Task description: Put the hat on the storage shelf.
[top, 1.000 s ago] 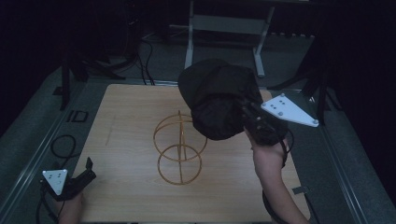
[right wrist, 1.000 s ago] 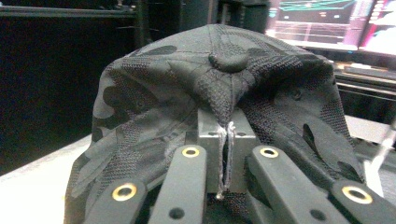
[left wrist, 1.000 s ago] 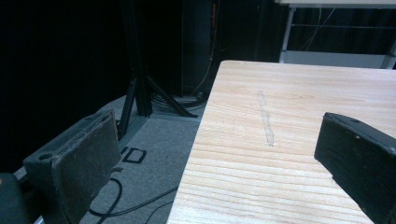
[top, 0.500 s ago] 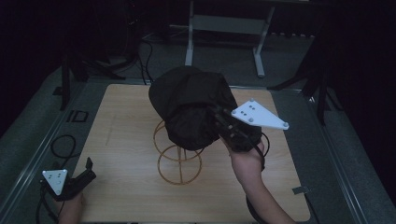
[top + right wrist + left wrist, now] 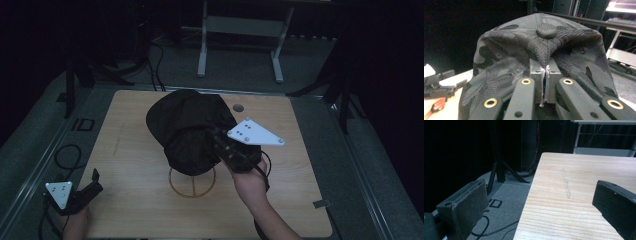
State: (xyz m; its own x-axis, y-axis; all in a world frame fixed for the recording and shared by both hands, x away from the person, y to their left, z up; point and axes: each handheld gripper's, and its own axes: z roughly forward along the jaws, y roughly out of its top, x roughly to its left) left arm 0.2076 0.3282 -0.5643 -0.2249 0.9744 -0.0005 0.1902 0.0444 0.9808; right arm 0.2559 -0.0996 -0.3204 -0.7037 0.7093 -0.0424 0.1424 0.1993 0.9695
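Right gripper (image 5: pixel 220 142): black body topped by a white three-cornered plate (image 5: pixel 255 133) with small dark dots at its corners; two black link arms with brass-ringed holes (image 5: pixel 526 81) flank a grey block. Left gripper (image 5: pixel 92 182), at the wooden table's (image 5: pixel 130 150) near-left corner: black, with a smaller grey three-cornered plate (image 5: pixel 58 192) and a dark cable (image 5: pixel 46 222); its two jaws carry worn, matte dark pads (image 5: pixel 470 202). Both forearms are bare, no sleeves showing.
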